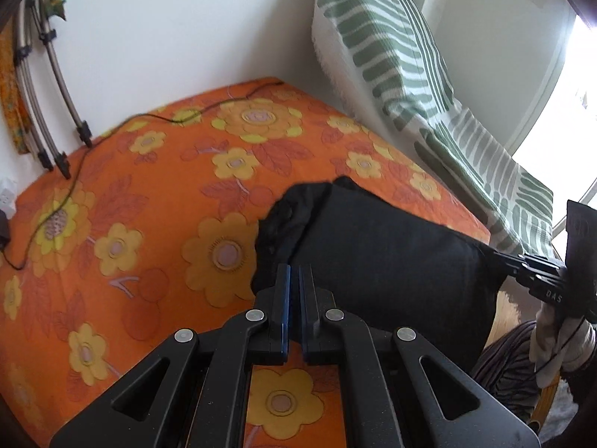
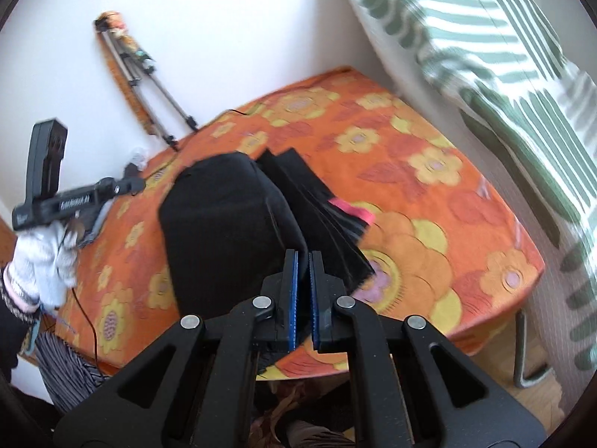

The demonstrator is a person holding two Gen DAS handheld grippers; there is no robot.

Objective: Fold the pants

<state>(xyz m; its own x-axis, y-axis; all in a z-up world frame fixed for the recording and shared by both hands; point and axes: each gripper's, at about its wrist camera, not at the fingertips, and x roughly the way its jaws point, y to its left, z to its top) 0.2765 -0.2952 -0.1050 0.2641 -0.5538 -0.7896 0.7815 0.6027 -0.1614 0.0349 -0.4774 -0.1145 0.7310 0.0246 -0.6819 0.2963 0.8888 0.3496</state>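
two views from gripper cameras are shown over a bed (image 1: 123, 201) covered in orange cloth with yellow flowers; the black pants (image 1: 373, 246) are held up above the bed, stretched as a dark sheet between both tools, with the far end bunched on the cover; in the left view, the left gripper (image 1: 294, 272) is seen with its jaws drawn almost together on the near edge of the pants, blue pads (image 1: 286, 291) facing inward; the right gripper (image 1: 500, 257) is seen at the far right of that view, pinching the other corner of the cloth; in the right view, the right gripper (image 2: 302, 257) is narrowed on a thin fold of black fabric, and the pants (image 2: 224, 220) hang in front of it, partly over a stack of dark folded cloth (image 2: 317, 216) with a pink piece beneath; a gloved hand (image 2: 48, 257) is seen carrying the left tool at the left edge; a striped green and white cloth (image 1: 391, 59) is draped along the wall; the step in hand is judged to be carrying a held edge across for a fold; next, the cloth would likely need to be lowered flat onto the bed with edges matched before the grips are released.
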